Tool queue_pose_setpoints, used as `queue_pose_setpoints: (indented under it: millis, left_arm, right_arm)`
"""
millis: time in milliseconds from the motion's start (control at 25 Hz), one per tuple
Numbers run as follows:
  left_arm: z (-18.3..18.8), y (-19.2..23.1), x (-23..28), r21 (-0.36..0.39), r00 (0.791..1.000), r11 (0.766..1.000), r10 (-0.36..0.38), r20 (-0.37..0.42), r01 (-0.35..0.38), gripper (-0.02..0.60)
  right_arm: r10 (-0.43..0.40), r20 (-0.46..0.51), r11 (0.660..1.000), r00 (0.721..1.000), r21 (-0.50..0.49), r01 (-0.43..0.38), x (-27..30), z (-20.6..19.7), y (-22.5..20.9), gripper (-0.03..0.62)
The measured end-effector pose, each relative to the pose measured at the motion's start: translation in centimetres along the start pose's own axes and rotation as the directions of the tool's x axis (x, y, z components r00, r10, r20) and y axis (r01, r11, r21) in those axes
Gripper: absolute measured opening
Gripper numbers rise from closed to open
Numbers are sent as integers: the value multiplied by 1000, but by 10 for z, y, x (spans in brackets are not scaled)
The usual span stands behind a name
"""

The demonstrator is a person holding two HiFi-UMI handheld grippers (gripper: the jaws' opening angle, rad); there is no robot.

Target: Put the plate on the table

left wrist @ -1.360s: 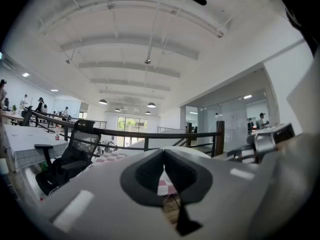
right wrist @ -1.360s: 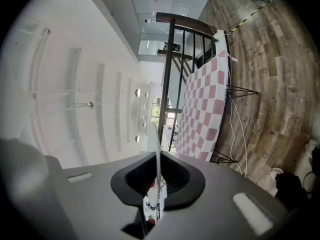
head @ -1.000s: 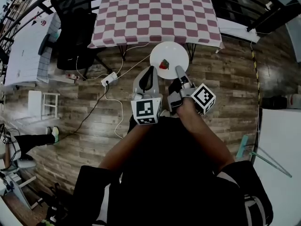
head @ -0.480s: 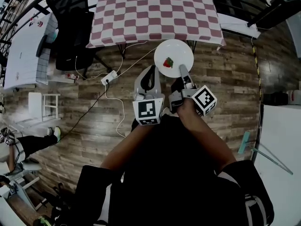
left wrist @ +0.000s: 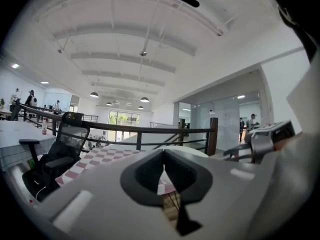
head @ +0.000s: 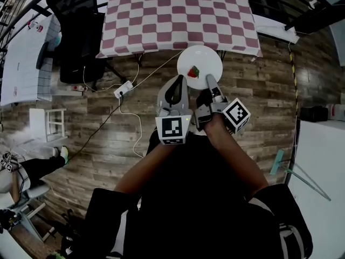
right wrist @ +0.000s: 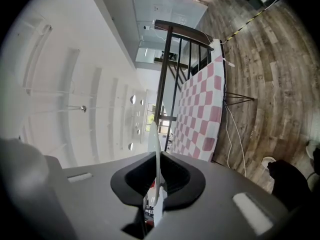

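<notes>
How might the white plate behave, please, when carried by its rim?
The plate looks stiff: it sits flat though the right gripper pinches only its rim. Held so, it may tip, and the red food could slide.

A checked-cloth table (head: 178, 15) stands ahead of the left gripper (head: 173, 85); plank floor (head: 97, 144) lies beneath both. A white power strip (head: 123, 89) lies on that floor, left of the gripper.
</notes>
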State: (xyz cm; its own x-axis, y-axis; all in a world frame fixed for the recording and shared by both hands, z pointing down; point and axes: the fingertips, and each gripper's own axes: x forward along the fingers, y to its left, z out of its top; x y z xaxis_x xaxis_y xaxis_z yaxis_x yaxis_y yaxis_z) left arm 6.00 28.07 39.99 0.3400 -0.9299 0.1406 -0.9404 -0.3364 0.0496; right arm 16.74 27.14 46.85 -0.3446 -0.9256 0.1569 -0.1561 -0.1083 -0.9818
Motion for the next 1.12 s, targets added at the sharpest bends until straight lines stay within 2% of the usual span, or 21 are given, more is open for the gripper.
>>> queue_pose_setpoints:
  millis: [160, 560, 800, 1000, 1120]
  left_arm:
    - [2, 12, 28, -26, 1000, 999, -21, -15, 20, 11]
    - [7, 63, 85, -16, 999, 1000, -9, -41, 8, 11]
    - [10, 83, 102, -12, 998, 1000, 6, -58, -7, 11]
    - [9, 91, 111, -30, 998, 999, 10, -68, -12, 11]
    - [17, 98, 117, -29, 998, 1000, 8, -59, -10, 11]
  right_arm:
    - [-45, 14, 999, 999, 4, 45, 26, 11, -9, 20]
    - [-66, 25, 998, 998, 1, 66, 96, 19, 6, 18]
    - [-38, 24, 999, 999, 12, 38, 126, 24, 11, 20]
    - [-79, 10, 997, 997, -15, 79, 136, 24, 7, 18]
    - [-46, 13, 999, 999, 3, 46, 146, 26, 15, 18]
